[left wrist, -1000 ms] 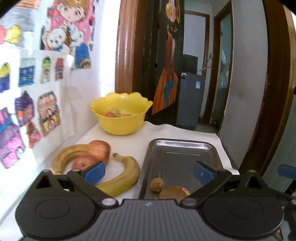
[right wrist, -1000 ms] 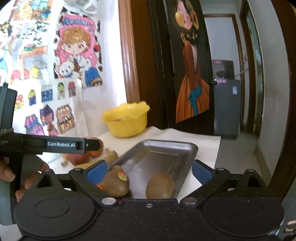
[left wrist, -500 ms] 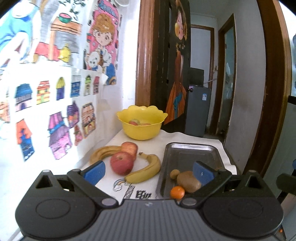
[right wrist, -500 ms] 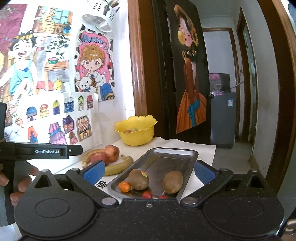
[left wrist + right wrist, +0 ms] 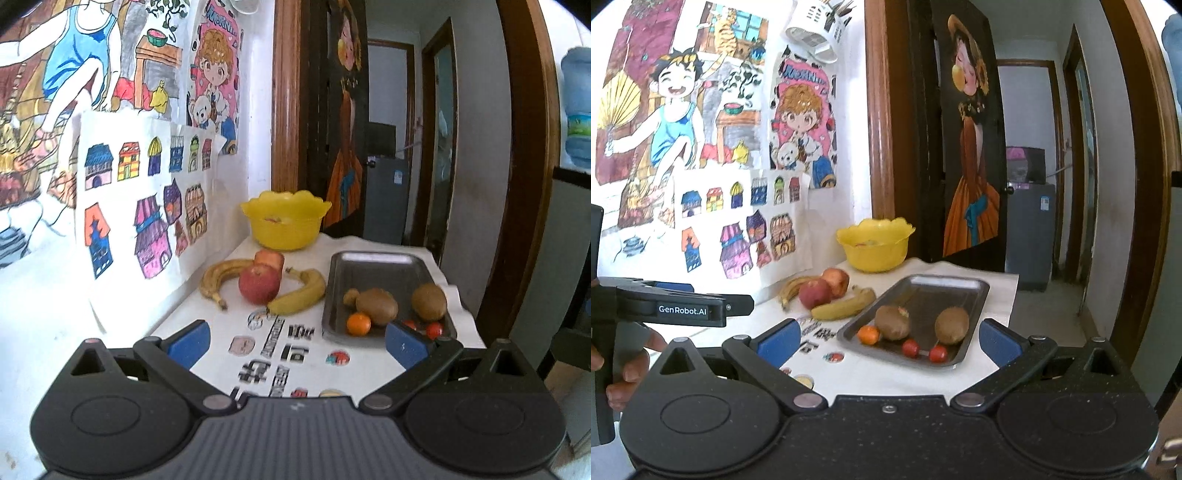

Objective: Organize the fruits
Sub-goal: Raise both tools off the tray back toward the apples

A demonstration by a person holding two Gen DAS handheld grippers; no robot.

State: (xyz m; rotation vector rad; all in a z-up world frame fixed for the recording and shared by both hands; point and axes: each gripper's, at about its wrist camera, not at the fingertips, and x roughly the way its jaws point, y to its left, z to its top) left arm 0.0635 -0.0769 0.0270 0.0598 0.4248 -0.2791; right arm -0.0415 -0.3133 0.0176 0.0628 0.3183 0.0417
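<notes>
A metal tray on the white table holds two kiwis, a small orange and two small red fruits. Left of it lie two apples between two bananas. A yellow bowl with fruit inside stands behind. My left gripper is open and empty, held back above the table's near end. My right gripper is open and empty, near the tray's front.
Stickers and printed letters mark the tablecloth in front. A wall with drawings runs along the table's left side. A dark door and a doorway stand behind the table. The left gripper's body shows at the right view's left edge.
Both grippers have pulled back and risen away from the fruit. More of the table and tray now shows. Both stay open and empty.
</notes>
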